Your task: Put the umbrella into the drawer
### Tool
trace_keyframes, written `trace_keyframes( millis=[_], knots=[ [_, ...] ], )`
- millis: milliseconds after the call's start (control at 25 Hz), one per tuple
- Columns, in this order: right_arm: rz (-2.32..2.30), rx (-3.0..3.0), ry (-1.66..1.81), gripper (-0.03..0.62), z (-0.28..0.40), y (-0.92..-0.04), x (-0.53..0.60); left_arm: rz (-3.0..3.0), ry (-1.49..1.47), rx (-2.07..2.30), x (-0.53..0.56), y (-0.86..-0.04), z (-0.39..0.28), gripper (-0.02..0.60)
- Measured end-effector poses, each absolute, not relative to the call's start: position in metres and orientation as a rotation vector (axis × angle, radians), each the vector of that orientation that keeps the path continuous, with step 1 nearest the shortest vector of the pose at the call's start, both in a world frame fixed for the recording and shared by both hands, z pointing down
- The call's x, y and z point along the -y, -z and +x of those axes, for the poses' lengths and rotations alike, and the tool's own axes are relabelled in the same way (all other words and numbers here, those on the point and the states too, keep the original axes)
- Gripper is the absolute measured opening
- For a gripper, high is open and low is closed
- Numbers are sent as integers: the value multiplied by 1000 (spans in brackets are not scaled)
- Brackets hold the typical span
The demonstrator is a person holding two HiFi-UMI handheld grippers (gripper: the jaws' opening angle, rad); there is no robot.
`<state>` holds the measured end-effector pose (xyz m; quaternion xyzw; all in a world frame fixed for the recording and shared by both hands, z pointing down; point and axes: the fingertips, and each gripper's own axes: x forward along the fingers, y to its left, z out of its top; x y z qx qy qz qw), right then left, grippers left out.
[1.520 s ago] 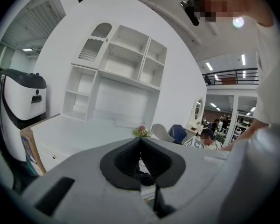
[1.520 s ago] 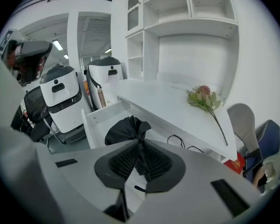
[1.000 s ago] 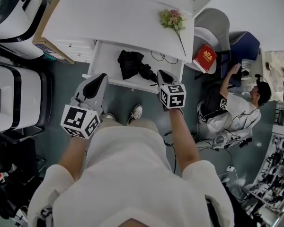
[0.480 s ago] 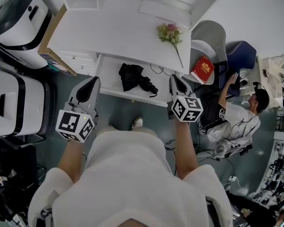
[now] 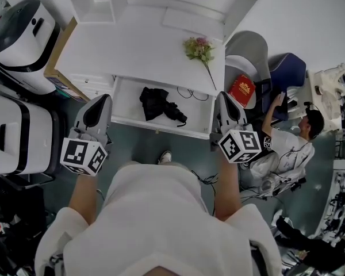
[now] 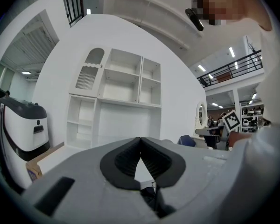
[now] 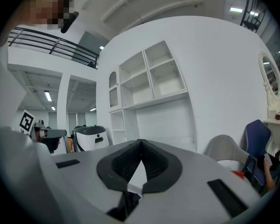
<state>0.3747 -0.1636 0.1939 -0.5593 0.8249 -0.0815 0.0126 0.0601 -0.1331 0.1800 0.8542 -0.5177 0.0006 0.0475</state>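
Left tongs [image 6: 140,139] and right tongs [image 7: 140,142] are closed, empty.

Drawer [image 5: 123,105]: rear part hidden under the worktop's [image 5: 144,45] front edge; a thin cable [image 5: 190,94] inside runs out of sight beneath that edge. Umbrella [image 5: 158,103]: crumpled black mass, handle and strap not separable at this size. Red book [image 5: 241,89] beyond the worktop's right edge: cover print too small to read. White machines [image 5: 14,125] cut by the picture's left edge. One shoe [image 5: 165,156] shows; legs otherwise hidden by the person's torso [image 5: 161,223]. Left gripper view: left gripper [image 6: 140,139] body blocks the lower half, only a dark sliver [image 6: 151,199] below the jaws, unidentifiable. Right gripper view: likewise, right gripper [image 7: 140,141] covering all but a dark gap [image 7: 123,204].
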Motion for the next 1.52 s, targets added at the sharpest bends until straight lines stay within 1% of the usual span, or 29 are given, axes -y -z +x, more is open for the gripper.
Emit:
trace_keyframes(
  millis=[800, 1120, 1520],
  knots=[
    [-1710, -2419, -74, -2, 429, -86, 126, 2561, 109, 1761, 148, -125, 38, 14],
    [-1703, -2429, -61, -2, 429, -88, 123, 2615, 79, 1682, 148, -126, 59, 14],
    [-1682, -2478, -29, -2, 411, -102, 132, 2572, 81, 1691, 149, -136, 56, 14]
  ],
)
